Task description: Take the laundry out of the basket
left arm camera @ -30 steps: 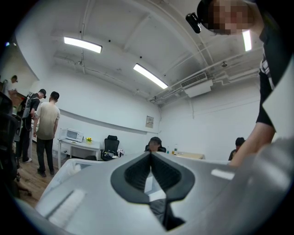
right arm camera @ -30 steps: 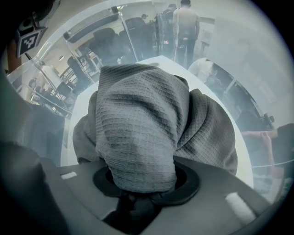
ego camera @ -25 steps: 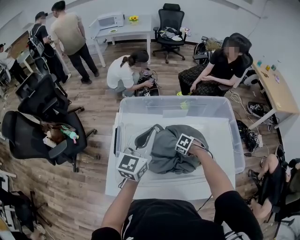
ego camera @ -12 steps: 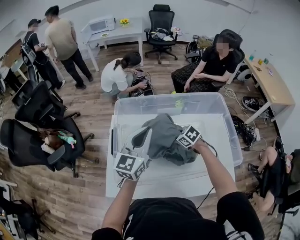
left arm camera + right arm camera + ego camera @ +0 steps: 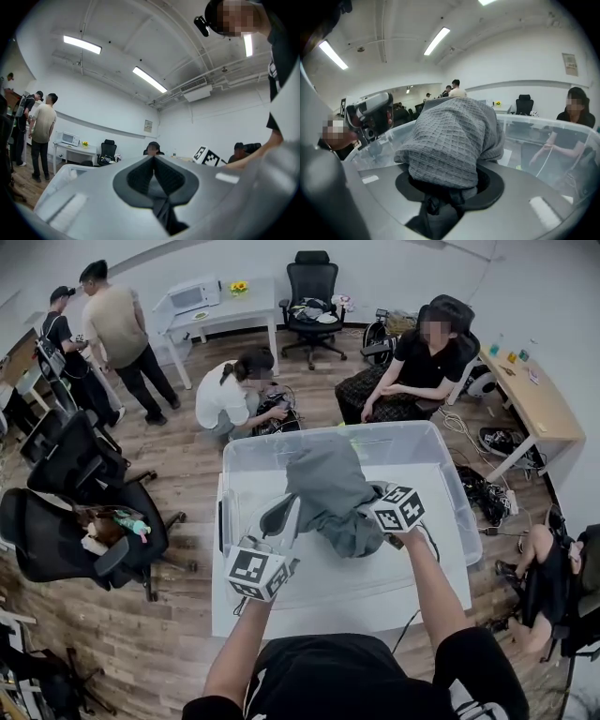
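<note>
A grey waffle-knit garment hangs in a bunch above the clear plastic basket, lifted off its floor. My right gripper is shut on it. In the right gripper view the cloth drapes over both jaws and hides the pads of that gripper. My left gripper stands at the basket's left side, just left of the garment, jaws pointing up. In the left gripper view its jaws are shut with nothing between them. I see no other laundry in the basket.
The basket stands on a white table. Black office chairs crowd the left. A person crouches beyond the basket, another sits, two stand by a white desk. A wooden desk is at right.
My right gripper has risen and moved away from me with the grey garment, which went from lying in the basket to hanging above it. The left gripper has barely moved.
</note>
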{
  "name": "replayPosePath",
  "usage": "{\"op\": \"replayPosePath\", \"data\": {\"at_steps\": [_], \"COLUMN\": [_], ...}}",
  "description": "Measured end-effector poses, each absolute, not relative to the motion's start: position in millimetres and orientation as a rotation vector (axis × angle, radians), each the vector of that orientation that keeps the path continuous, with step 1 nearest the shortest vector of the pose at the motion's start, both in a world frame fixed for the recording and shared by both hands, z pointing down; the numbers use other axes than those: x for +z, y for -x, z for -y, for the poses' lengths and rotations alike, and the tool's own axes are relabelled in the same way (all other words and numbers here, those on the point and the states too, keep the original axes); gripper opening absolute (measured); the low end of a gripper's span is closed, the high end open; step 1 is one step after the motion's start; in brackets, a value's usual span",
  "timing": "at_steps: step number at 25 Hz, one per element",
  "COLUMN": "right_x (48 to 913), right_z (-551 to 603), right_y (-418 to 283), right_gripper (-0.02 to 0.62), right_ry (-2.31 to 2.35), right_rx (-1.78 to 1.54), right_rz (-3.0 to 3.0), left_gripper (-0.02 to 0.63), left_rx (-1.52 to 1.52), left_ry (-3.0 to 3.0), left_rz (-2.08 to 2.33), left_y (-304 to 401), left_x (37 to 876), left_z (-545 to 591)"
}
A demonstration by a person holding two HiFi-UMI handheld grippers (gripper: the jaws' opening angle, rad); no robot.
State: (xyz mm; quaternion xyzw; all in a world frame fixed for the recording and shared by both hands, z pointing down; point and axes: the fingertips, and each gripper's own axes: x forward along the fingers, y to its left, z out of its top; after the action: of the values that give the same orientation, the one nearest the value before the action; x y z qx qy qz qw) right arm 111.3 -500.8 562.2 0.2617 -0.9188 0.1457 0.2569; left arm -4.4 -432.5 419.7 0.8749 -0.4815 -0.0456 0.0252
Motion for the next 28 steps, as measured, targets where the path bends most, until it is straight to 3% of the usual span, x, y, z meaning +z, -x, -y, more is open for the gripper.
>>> {"op": "replayPosePath", "data": {"at_steps": [14,28], "right_x": [427,407], "right_z": [471,445], "right_y": [-114,-116], "right_gripper": [0.170,0.172], "right_ry": [-1.047,-1.172], "right_rx": [0.187,0.160], "right_rz": [2.812,2.923], "left_gripper": [0.008,0.008], "left_rx": [-0.130,-0.118], "left_ry": [-2.743,-2.767], "left_rz": [1.482,1.541], "left_y": [0,2], "left_x": [416,406], "left_z": [433,430]}}
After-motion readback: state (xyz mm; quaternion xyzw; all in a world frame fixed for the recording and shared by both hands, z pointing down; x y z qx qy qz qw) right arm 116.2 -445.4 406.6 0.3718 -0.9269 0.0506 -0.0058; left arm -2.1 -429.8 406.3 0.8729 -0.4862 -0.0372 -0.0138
